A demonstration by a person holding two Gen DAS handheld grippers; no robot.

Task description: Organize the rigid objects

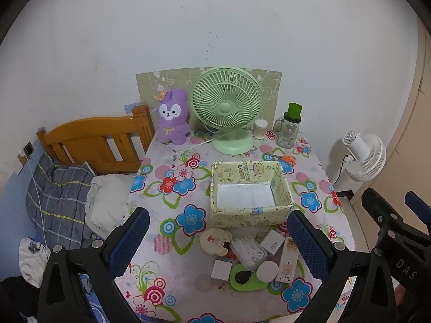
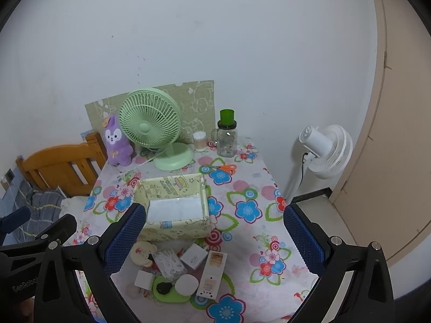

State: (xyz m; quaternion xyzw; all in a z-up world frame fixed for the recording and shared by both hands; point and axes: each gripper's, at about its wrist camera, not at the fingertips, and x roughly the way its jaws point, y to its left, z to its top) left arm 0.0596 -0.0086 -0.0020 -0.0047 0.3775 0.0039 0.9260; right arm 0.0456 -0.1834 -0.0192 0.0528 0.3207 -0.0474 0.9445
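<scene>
A yellow patterned fabric box (image 1: 250, 216) (image 2: 177, 228) stands open in the middle of the floral table, with only a white liner inside. In front of it lies a cluster of small items: a round cream case (image 1: 214, 241) (image 2: 142, 253), a clear plastic box (image 1: 249, 251) (image 2: 169, 265), a white 45W charger (image 1: 272, 243) (image 2: 193, 259), a long white remote (image 1: 288, 262) (image 2: 211, 276), a white cube (image 1: 221, 270) (image 2: 144, 280), a white disc (image 1: 267, 270) (image 2: 186, 284) and a green pad (image 1: 249, 282) (image 2: 168, 293) bearing a black piece. My left gripper (image 1: 218, 239) and right gripper (image 2: 215, 239) both hover open above the table, holding nothing.
At the table's back stand a green desk fan (image 1: 227, 107), a purple plush rabbit (image 1: 172, 121), a cotton-swab jar (image 1: 260, 129) and a glass bottle with a green cap (image 1: 289, 127). Orange scissors (image 1: 282, 158) lie behind the box. A bed (image 1: 94, 145) is left, a white floor fan (image 2: 326, 150) right.
</scene>
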